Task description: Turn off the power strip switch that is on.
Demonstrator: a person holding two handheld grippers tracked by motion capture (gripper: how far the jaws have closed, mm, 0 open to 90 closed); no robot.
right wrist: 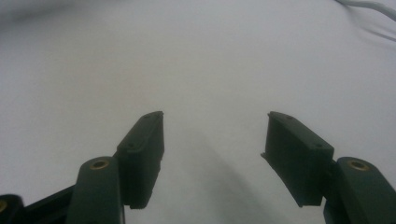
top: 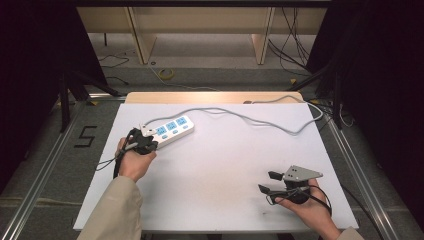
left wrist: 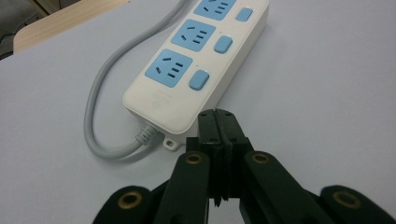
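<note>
Power strip: the white plastic power strip [top: 171, 130] with three blue sockets and blue switches lies flat at the far left of the white table [top: 220, 170], sockets empty.
Cable: its grey cable [left wrist: 100, 100] leaves the near end, loops beside the strip and runs off across the far side of the table.
Left gripper: the left gripper [left wrist: 218, 122] sits at the strip's near end, jaws pressed together, nothing between them, tips just beside the white casing.
Right gripper: the right gripper [right wrist: 212, 140] hovers over bare table at the near right, well apart from the strip, jaws spread wide, empty.
</note>
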